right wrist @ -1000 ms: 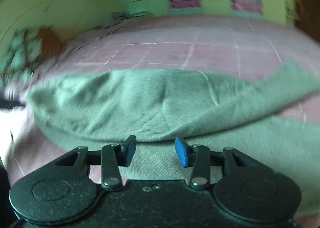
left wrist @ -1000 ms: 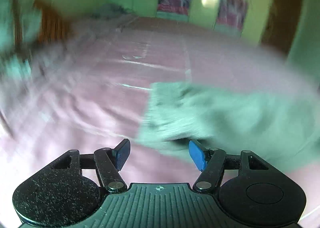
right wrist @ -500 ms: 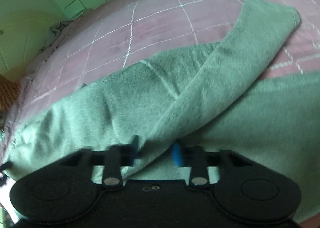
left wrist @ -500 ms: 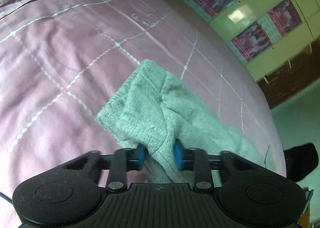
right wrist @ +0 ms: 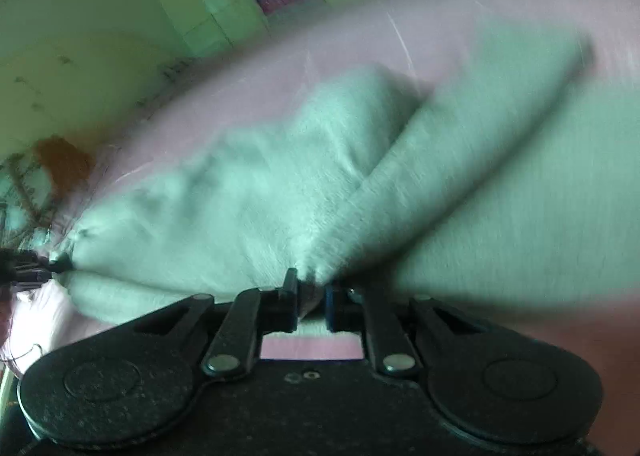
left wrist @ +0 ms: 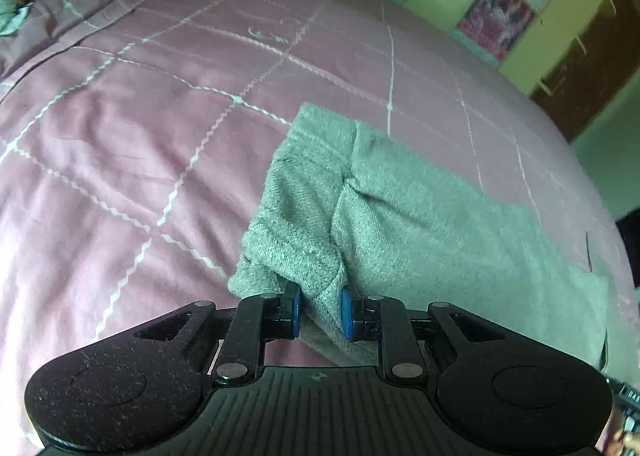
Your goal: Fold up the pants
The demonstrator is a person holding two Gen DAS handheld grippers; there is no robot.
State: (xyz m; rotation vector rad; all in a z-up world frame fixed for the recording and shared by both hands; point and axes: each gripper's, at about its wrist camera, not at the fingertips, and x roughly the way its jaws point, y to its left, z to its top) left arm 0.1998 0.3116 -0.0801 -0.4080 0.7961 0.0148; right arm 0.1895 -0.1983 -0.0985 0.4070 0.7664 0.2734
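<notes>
- Left gripper (left wrist: 319, 310) clamped on a bunched edge of the grey-green pants (left wrist: 420, 223), fabric pinched between blue pads (left wrist: 295, 310)
- Pants spread across the pink quilted bedspread (left wrist: 140, 127), running rightward
- Right gripper (right wrist: 310, 302) nearly closed on a fold of the pants (right wrist: 280, 183); view blurred
</notes>
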